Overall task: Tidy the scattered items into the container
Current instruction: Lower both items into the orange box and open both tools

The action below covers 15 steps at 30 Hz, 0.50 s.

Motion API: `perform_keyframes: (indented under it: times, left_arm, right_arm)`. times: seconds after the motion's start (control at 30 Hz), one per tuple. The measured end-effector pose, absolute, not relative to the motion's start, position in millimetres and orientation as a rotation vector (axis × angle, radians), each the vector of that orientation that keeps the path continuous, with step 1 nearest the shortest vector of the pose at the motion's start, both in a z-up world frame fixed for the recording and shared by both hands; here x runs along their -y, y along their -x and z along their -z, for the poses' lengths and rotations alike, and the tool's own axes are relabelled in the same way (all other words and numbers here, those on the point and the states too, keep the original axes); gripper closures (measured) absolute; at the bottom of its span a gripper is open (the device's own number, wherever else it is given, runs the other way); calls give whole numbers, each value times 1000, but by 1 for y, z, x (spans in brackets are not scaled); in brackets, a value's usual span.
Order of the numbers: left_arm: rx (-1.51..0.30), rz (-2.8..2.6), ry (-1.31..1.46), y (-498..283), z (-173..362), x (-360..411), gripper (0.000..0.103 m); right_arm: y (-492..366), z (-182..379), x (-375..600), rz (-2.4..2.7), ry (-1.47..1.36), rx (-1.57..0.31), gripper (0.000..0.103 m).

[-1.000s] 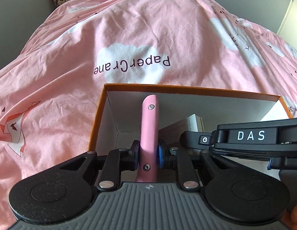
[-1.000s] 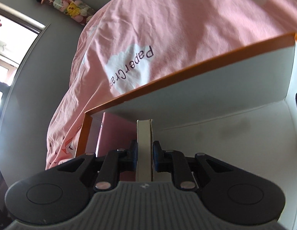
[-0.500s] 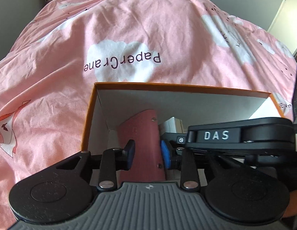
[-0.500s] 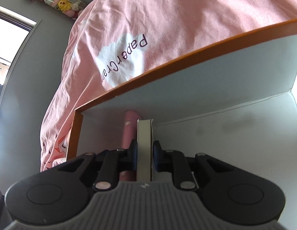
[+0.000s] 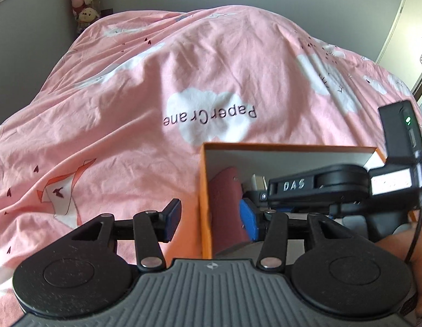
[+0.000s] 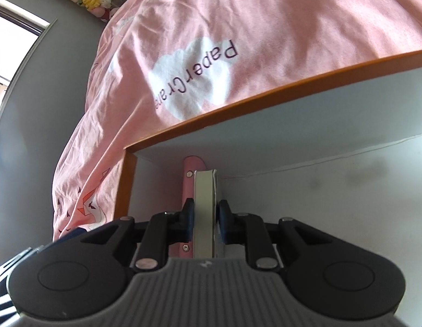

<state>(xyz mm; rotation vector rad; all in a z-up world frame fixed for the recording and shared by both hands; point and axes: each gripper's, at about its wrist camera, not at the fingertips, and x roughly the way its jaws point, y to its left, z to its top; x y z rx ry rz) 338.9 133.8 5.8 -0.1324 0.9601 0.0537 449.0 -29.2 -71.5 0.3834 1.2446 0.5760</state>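
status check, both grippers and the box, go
Left gripper open, straddling box wall. Right gripper shut on white book inside box. Pink case already in, nothing blocking.

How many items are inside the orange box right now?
2 visible. The pink case stands by the box's left wall, released. The white flat box is beside it, clamped by the right gripper. Others may be hidden.

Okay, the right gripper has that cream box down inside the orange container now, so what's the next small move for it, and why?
Probably open the right gripper and let go. Its fingers are clamped on the cream box, which stands well below the rim of the orange container, beside the pink case. The left gripper is open, straddling the container's left wall, so nothing else seems to need holding.
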Motion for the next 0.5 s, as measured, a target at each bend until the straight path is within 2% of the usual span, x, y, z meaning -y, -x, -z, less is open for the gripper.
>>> perform_keyframes:
  times: [0.23,0.37,0.43,0.5]
  left_arm:
    - [-986,-18,121,-323,10,-136,47]
    - [-996,-5,120,-317,14,-136,47]
    - [-1002,-1,121,-316,16,-136,47]
    - [-1005,4,124,-314,18,-136,47]
  right_arm:
    - [-443,60,15,-631,-359,-1234,75]
    - [-441,55,10,-664,-356,-1229,69]
    - [-440,53,6,-668,-344,-1225,69]
    - [-441,54,5,-663,-341,-1225,80]
